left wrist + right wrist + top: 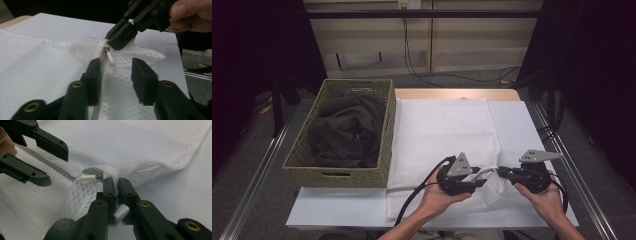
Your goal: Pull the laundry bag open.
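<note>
right gripper [115, 185] jaws clamped on mesh bag [442, 130] edge beside zipper pull [110, 57]; left gripper [116, 75] jaws wide open, pull just ahead between them, tape running toward left gripper.

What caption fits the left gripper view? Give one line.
Open left gripper approaches the zipper pull of a white mesh bag pinched by the right gripper.
</note>
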Demonstrator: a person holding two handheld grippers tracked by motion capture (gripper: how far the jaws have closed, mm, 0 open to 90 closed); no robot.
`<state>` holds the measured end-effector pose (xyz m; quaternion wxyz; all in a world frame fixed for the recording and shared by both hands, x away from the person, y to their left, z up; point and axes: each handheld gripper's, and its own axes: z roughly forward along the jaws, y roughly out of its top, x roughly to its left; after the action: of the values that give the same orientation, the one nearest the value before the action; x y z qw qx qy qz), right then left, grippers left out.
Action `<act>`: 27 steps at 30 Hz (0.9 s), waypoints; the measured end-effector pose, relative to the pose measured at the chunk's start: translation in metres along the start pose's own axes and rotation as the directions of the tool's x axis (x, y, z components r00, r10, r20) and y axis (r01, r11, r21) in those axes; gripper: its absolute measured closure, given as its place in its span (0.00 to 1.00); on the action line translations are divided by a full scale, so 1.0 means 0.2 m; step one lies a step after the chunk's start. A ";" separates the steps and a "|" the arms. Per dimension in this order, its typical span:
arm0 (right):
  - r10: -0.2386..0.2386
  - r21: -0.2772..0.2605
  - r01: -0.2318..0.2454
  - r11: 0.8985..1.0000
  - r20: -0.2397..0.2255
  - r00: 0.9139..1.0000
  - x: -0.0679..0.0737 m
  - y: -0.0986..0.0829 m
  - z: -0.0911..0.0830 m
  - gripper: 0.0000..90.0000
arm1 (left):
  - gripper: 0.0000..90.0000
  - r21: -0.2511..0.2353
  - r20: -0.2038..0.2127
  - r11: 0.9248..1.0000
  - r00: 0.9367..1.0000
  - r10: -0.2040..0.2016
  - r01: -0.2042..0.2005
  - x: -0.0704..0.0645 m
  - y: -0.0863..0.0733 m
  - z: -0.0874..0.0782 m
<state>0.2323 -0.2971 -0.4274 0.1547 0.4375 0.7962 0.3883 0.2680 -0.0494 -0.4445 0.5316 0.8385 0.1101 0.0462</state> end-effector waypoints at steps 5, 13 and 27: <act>-0.019 -0.003 0.019 1.000 -0.001 1.000 0.01 -0.01 -0.01 0.95 | 0.81 0.022 0.044 1.000 0.999 -0.011 0.010 -0.01 0.00 0.06; -0.039 -0.002 0.039 0.999 0.005 0.999 0.02 -0.01 -0.02 0.95 | 0.83 0.036 0.051 0.999 0.998 -0.041 0.039 0.01 -0.03 0.11; -0.062 -0.011 0.062 0.998 -0.022 0.998 0.03 -0.01 -0.02 0.95 | 0.90 0.062 0.074 0.995 0.994 -0.078 0.073 0.06 -0.04 0.15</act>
<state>0.2243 -0.2947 -0.4260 0.1599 0.4075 0.8090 0.3923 0.2844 -0.0687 -0.4654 0.5116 0.8504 0.1226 -0.0094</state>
